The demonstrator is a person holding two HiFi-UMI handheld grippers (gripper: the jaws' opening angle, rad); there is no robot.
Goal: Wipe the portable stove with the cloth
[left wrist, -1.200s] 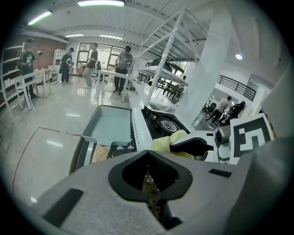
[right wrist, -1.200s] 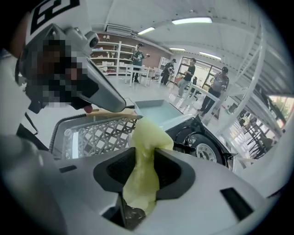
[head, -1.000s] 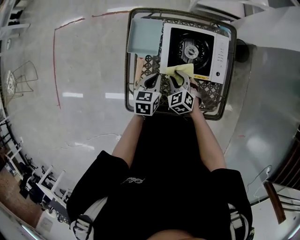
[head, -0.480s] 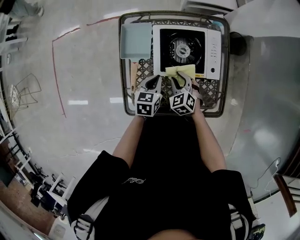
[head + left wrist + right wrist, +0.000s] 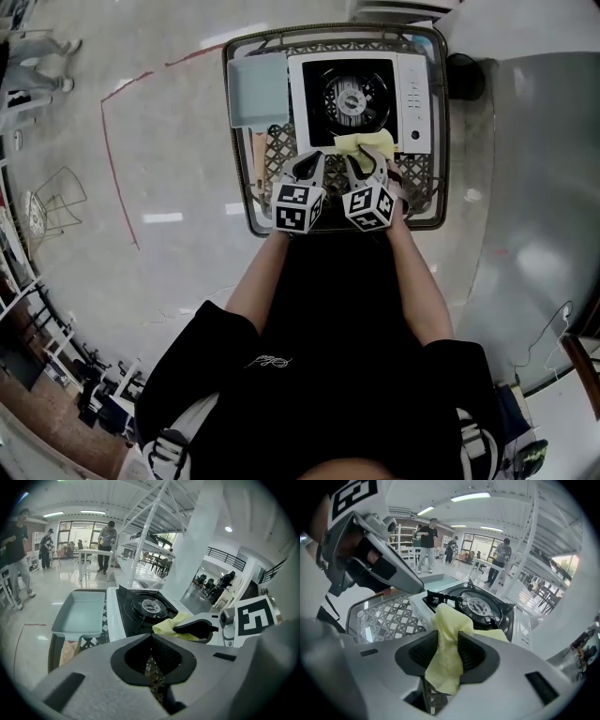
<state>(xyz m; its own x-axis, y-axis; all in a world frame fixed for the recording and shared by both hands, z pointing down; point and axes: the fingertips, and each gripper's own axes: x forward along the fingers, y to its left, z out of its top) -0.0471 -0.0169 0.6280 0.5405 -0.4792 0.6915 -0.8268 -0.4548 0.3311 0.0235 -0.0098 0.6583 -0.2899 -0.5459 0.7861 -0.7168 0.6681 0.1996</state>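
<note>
The white portable stove (image 5: 411, 94) with its black burner top sits in a wicker basket (image 5: 246, 187). A yellow cloth (image 5: 364, 142) lies over the stove's near edge, with my right gripper (image 5: 361, 161) shut on it. In the right gripper view the cloth (image 5: 447, 639) is bunched between the pads above the stove (image 5: 483, 606), and the jaws are opening slightly. My left gripper (image 5: 307, 161) hovers beside it over the basket's lattice floor, shut with nothing in it. The left gripper view shows the stove (image 5: 145, 609) and the cloth (image 5: 168, 625) to its right.
A pale blue tray (image 5: 257, 89) rests in the basket left of the stove, also seen as the tray (image 5: 79, 613). The basket stands on a shiny grey floor (image 5: 169, 169). Several people stand far off in the hall. Shelving rises behind the basket.
Both grippers have slid to the right along the stove's near edge, dragging the cloth from the near-left corner toward the middle. The head camera has shifted too.
</note>
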